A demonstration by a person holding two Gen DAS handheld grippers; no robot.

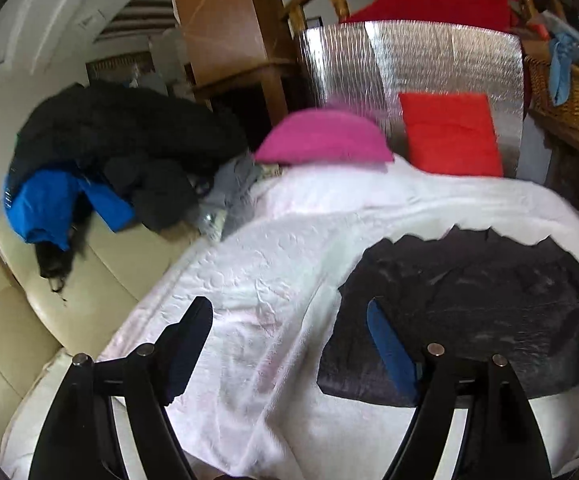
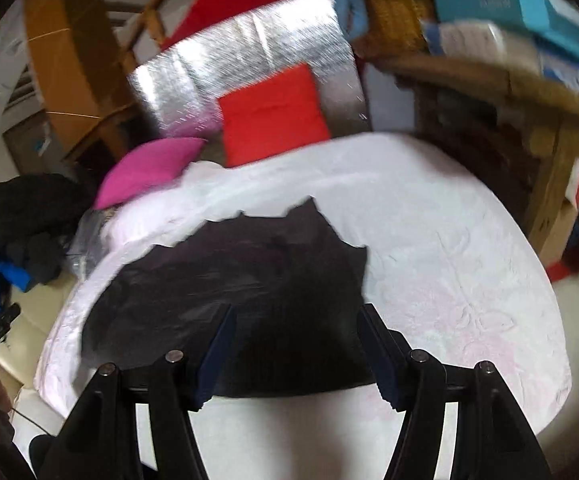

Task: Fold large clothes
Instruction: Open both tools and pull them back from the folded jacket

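the dark garment (image 2: 241, 280) lies flat on the bed (image 2: 429, 248), folded into a compact block with a jagged far edge, near the bed's near edge and toward its middle. it looks like one piece is about done, though whether a further fold is meant i cannot tell. the left claw (image 1: 289, 352) is open with nothing between its fingers, over bare cover beside the garment's left edge. the right claw (image 2: 297, 352) is open too, above the garment's near part; its pads do not press on cloth.

what is left, by my reading: a heap of clothes (image 1: 101, 160), black with a blue piece, sits on the cream sofa (image 1: 29, 320) off the bed's left edge, still unfolded.

the left view shows that heap and the sofa in full, plus grey cloth at the bed's far left corner by the pink cushion (image 1: 325, 136). the right view shows the bed's right edge and the cluttered wooden shelf (image 2: 489, 80) beyond it, and the garment's whole outline.
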